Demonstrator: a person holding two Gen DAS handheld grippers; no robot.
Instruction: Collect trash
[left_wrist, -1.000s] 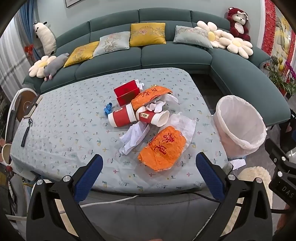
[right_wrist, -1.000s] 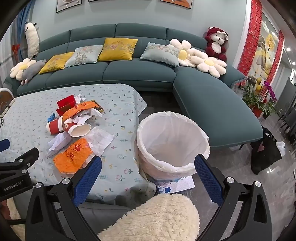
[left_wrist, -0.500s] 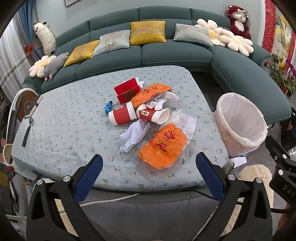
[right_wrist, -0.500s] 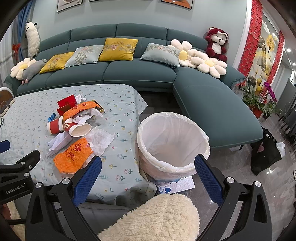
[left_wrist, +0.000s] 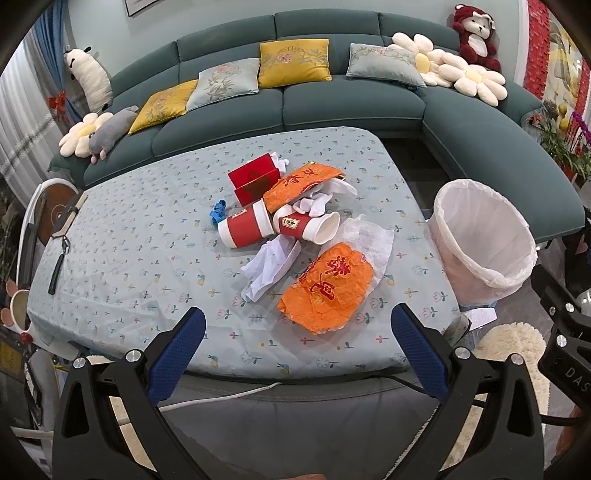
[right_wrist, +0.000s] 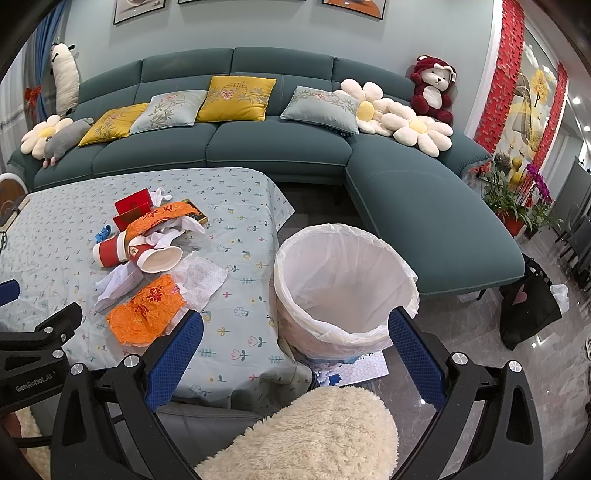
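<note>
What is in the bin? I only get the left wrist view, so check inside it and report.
Observer: The right wrist view looks into the bin. Its white lining is bare as far down as shows, with no trash in it.
Operator: Now give me the other claw's state.
Observer: The right claw is open and holds nothing. The bin stands just beyond its fingers.
Operator: Report anything lying past the bin.
Observer: A black bag sits on the floor by the end of the sofa.
</note>
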